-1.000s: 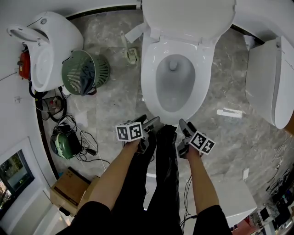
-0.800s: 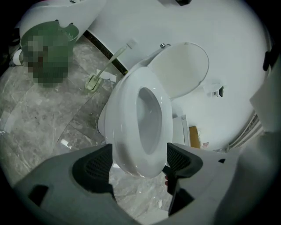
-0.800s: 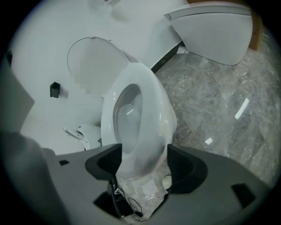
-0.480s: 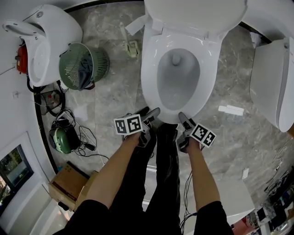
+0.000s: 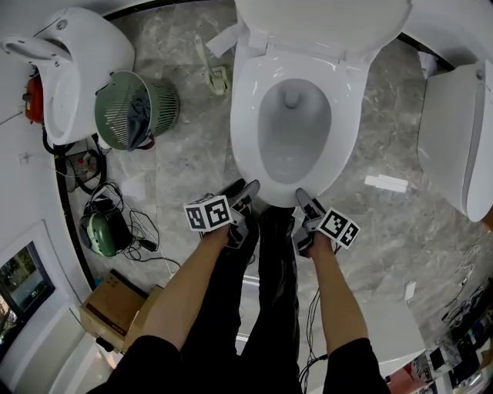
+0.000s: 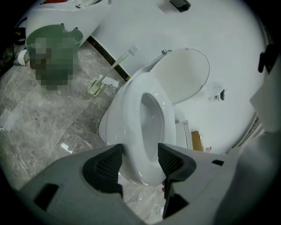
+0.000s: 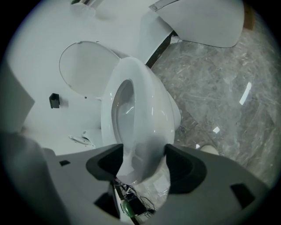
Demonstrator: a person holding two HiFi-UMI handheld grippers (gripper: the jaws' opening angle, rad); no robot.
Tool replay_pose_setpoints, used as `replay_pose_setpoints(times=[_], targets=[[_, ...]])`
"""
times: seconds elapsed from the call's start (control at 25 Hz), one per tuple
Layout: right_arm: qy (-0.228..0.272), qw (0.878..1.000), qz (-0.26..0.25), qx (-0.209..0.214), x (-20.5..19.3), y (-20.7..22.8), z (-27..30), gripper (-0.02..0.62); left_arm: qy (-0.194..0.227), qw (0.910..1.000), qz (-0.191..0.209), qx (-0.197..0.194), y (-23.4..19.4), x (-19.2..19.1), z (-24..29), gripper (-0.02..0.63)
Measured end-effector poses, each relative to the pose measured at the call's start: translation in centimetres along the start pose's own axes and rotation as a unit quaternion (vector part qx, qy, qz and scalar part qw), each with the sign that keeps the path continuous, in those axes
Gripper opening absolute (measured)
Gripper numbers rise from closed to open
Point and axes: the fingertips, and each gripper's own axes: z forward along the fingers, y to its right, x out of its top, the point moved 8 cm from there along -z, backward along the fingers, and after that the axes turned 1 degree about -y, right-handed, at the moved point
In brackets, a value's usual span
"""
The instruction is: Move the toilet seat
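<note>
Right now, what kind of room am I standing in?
Likely a bathroom: a white toilet with its lid up, a toilet brush beside it, and a stone-look floor.

Grey marble floor [image 5: 185, 161]; green mesh waste basket [image 5: 135, 110], holding dark contents, just beside a white fixture [image 5: 85, 54] at upper left; toilet brush [image 5: 217, 77] near the wall; green rounded object [image 5: 100, 233] among black cables [image 5: 142, 231]; cardboard box [image 5: 115, 312] at lower left; white strip [image 5: 387, 183] lying at right.
</note>
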Motion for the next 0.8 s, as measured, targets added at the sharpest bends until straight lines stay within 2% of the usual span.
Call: replay_pose_setpoints(times=[0.16, 0.28, 0.52, 0.8], targets=[[-0.005, 0.999, 0.022, 0.025, 0.3, 0.2, -0.3, 0.291, 0.005, 0.9998, -0.012, -0.016, 0.3, -0.2, 0.1, 0.304], [-0.003, 0.999, 0.023, 0.035, 0.6, 0.1, -0.9, 0.285, -0.012, 0.9989, -0.034, -0.029, 0.3, -1.5, 0.8, 0.35], [0.017, 0.997, 0.046, 0.062, 0.1, -0.4, -1.9, 0.23, -0.021, 0.9978, -0.035, -0.053, 0.8, -3.6, 0.4, 0.356], [0.027, 0.994, 0.054, 0.087, 0.0, -1.5, -3.0, 0.225, -0.018, 0.996, -0.039, -0.079, 1.9, -3.2, -0.4, 0.351]])
